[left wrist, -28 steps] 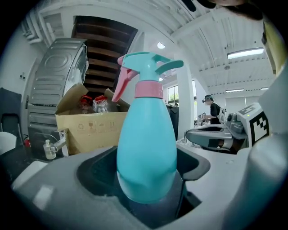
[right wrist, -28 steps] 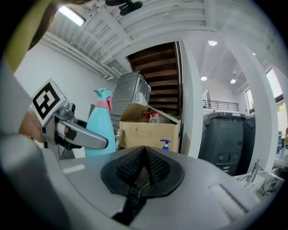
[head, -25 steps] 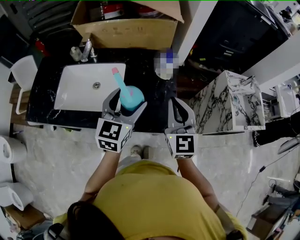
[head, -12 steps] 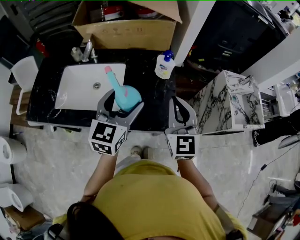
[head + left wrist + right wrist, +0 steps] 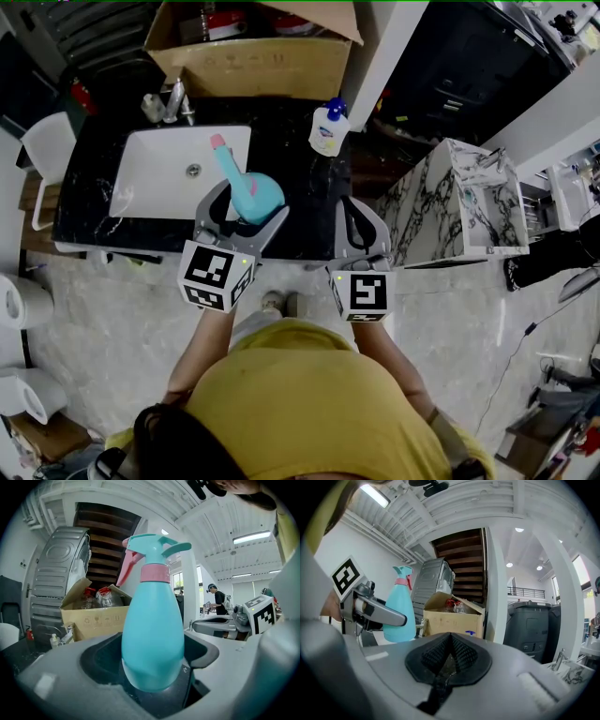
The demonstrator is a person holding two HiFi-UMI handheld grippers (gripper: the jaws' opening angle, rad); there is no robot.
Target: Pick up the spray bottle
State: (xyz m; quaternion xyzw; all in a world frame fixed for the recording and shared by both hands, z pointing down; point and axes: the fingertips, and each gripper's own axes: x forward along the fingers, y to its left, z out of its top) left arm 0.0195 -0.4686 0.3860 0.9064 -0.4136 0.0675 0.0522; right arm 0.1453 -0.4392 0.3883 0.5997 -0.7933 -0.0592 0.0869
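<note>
The spray bottle (image 5: 251, 193) is teal with a pink collar and pink trigger. My left gripper (image 5: 242, 212) is shut on its round lower body, over the counter's front edge beside the sink. In the left gripper view the spray bottle (image 5: 152, 620) fills the middle, and both dark pads of my left gripper (image 5: 151, 670) press on its base. My right gripper (image 5: 360, 223) is shut and empty to the right of the bottle. The right gripper view shows my right gripper (image 5: 449, 657) with its ribbed pads together, and the spray bottle (image 5: 400, 609) off to the left.
A white sink (image 5: 159, 178) is set in the black counter (image 5: 300, 202), with a faucet (image 5: 173, 101) behind it. A white soap bottle with a blue pump (image 5: 328, 129) stands at the back right. An open cardboard box (image 5: 253, 56) sits behind. A marble-patterned cabinet (image 5: 450, 202) is at the right.
My left gripper has shifted slightly left and toward the person with the bottle in it. The right gripper has hardly moved.
</note>
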